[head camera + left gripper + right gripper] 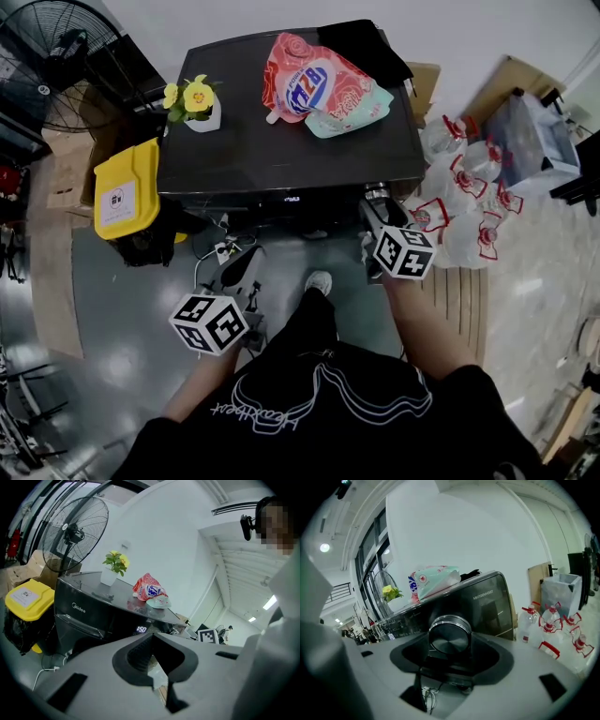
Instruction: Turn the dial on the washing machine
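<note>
Round silver dial (449,637) pinched by right tongs (450,643) | left tongs (152,641) pressed together | grip may be lost on smooth rim

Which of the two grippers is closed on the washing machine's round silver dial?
The right gripper, jaws clamping the round silver dial; the left gripper hangs shut and empty, short of the black washing machine.

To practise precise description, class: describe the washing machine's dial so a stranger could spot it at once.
Find the black washing machine with a flower pot and pouch on top. Follow its front toward the right, the side by the water bottles. The dial is the round, silver-rimmed knob there; unlike the flat lit display to its left, it sticks out.
</note>
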A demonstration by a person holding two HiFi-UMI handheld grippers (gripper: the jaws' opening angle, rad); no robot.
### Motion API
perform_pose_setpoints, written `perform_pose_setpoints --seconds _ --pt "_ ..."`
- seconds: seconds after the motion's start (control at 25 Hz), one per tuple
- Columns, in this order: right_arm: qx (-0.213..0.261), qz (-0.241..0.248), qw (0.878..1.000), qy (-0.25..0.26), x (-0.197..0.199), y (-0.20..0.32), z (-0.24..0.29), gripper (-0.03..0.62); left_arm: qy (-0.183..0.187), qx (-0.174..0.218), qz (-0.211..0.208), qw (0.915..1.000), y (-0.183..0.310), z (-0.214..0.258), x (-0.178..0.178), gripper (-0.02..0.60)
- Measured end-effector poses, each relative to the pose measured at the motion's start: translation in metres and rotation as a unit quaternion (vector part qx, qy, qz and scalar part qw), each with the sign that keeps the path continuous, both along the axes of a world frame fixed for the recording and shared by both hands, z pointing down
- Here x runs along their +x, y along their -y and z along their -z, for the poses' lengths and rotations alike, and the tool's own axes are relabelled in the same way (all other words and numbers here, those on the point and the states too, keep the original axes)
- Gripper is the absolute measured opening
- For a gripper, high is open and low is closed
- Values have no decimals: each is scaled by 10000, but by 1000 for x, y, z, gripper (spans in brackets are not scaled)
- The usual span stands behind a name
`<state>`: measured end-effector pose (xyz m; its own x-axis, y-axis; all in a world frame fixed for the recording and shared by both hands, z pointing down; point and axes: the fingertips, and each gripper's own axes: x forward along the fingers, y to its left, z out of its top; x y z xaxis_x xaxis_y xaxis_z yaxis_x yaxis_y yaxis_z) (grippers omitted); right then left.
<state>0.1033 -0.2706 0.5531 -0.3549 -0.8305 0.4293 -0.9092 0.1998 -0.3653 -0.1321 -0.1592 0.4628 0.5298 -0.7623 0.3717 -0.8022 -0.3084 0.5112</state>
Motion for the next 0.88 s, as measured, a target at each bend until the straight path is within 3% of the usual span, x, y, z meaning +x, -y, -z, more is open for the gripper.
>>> perform_pose_setpoints --seconds 0.44,0.88 --pt "-339 -73 9923 1189 1 0 -2 282 -17 138 96 9999 5 5 -2 5" --pt "-791 -236 9524 2933 1 -1 -2 281 -39 185 203 9996 -1 2 -5 5"
